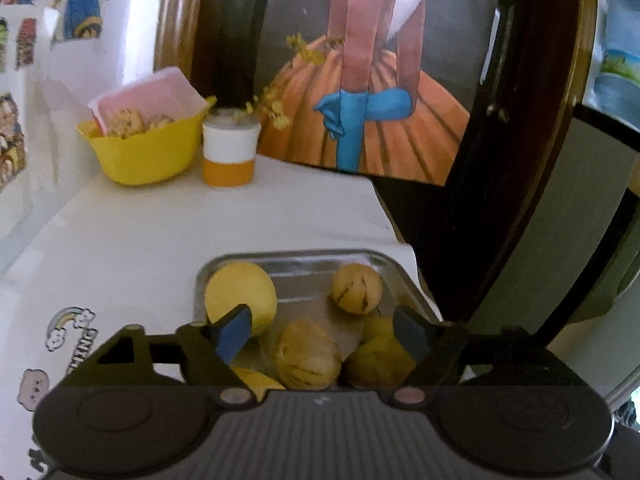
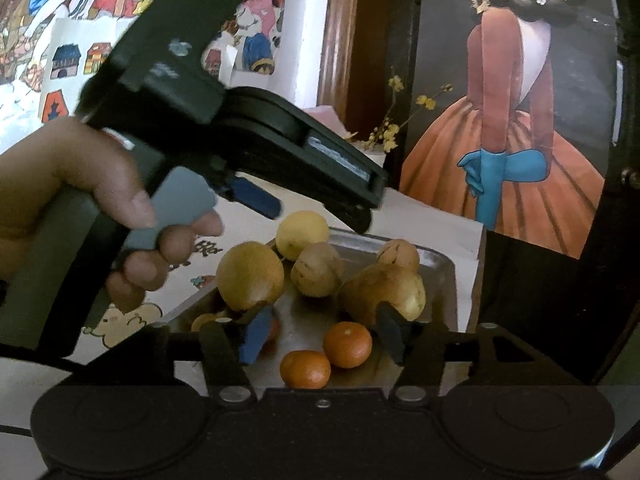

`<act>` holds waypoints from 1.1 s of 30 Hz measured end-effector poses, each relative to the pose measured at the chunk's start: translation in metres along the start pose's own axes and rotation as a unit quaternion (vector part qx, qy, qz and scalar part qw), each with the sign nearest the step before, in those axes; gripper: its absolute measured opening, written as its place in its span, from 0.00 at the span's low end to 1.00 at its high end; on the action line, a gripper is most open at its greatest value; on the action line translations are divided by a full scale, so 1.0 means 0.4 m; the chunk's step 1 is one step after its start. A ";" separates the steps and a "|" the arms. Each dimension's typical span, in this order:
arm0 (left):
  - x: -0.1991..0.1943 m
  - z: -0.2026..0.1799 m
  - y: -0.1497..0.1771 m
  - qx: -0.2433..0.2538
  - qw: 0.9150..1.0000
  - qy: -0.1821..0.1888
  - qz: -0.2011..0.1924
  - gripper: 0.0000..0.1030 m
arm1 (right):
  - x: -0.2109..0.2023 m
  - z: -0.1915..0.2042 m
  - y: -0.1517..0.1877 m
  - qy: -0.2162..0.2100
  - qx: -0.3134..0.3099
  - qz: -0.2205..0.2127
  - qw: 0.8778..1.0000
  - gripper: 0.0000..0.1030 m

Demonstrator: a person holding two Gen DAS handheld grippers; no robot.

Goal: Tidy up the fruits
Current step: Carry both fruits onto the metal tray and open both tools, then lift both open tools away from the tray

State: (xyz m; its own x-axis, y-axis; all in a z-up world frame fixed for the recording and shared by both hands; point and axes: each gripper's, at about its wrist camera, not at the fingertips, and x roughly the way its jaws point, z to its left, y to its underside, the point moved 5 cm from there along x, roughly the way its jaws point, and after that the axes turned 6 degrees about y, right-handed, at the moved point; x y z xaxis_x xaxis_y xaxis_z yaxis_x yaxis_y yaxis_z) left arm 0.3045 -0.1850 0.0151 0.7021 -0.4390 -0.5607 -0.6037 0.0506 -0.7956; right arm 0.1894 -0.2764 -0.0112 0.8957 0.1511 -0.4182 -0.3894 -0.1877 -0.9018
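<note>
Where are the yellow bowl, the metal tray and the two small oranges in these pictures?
yellow bowl [image 1: 144, 156]: left wrist view, on its front wall.
metal tray [image 1: 408, 280]: left wrist view, on its right rim.
two small oranges [image 2: 347, 344]: right wrist view, on the right orange's skin; the other lies beside it.

left gripper [image 1: 320, 334] open | over metal tray [image 1: 412, 280] | striped fruit [image 1: 307, 355] between fingers

Your fruit sits in a shallow metal tray [image 2: 446, 276] on the white worktop. In the right wrist view, two small orange tangerines [image 2: 347, 344] touch each other at the tray's 6 o'clock edge. A large yellow-brown pear [image 2: 250, 276] stands at 9 o'clock, another pear [image 2: 384, 288] at 3 o'clock. A striped tan fruit [image 2: 318, 269] lies between them, a smooth yellow one [image 2: 302, 233] at 11 o'clock, a second striped one [image 2: 399, 255] at 1 o'clock.
</note>
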 end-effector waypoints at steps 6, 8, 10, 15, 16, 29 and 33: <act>-0.073 0.027 -0.004 -0.021 0.999 -0.014 -0.033 0.94 | -0.042 -0.007 -0.018 0.015 0.020 -0.013 1.000 0.80; -0.099 0.036 -0.002 -0.024 0.999 -0.021 -0.041 0.96 | -0.057 -0.005 -0.025 0.017 0.026 -0.017 0.999 0.84; -0.128 0.046 0.000 -0.030 0.998 -0.028 -0.049 0.98 | -0.074 0.000 -0.032 0.021 0.029 -0.021 0.999 0.91; -0.206 0.069 0.009 -0.045 0.995 -0.054 -0.069 0.99 | -0.115 0.014 -0.045 0.035 0.037 -0.030 0.998 0.99; -0.222 0.072 0.011 -0.047 0.995 -0.057 -0.071 0.99 | -0.121 0.018 -0.047 0.037 0.039 -0.030 0.998 0.99; -0.425 0.090 0.072 -0.031 0.988 -0.120 -0.097 0.99 | -0.217 0.044 -0.072 0.065 0.089 -0.053 0.993 0.99; -0.483 0.098 0.098 -0.021 0.984 -0.140 -0.109 0.99 | -0.244 0.056 -0.069 0.073 0.095 -0.060 0.991 0.99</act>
State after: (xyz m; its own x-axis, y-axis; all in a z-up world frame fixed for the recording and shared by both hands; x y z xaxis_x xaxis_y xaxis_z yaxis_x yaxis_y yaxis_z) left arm 0.1602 -0.0629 0.0833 0.8894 -0.1700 -0.4244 -0.4388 -0.0570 -0.8968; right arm 0.1082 -0.2644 0.0521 0.9541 0.0174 -0.2989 -0.2991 0.0116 -0.9541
